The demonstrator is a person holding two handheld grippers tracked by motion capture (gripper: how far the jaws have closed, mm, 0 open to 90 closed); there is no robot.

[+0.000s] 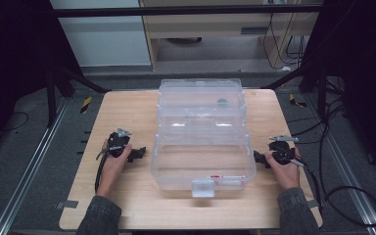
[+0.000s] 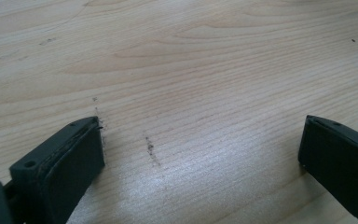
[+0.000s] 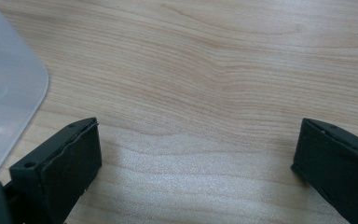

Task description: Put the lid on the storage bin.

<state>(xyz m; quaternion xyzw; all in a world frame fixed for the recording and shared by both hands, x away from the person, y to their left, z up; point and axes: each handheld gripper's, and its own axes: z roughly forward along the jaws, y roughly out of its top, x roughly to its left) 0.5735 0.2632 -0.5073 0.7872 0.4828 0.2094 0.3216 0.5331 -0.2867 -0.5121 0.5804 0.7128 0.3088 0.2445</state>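
Clear storage box (image 1: 201, 142) mid-table, left gripper (image 1: 138, 153), right gripper (image 1: 257, 157), jaws wide, flanking it

Dim surroundings; overhead glare on the table (image 1: 127, 112); near jaws blurred.

Bare wooden table (image 1: 127, 105), black cables (image 1: 352, 205) on grey floor, perhaps a cabinet (image 1: 215, 29) behind.

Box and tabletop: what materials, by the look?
Box: looks like clear, glossy plastic; the table's wood shows through its walls and glare spots sit on it. Table: light wood or wood-look laminate, matte to satin; the grain lines are plain in both gripper views.
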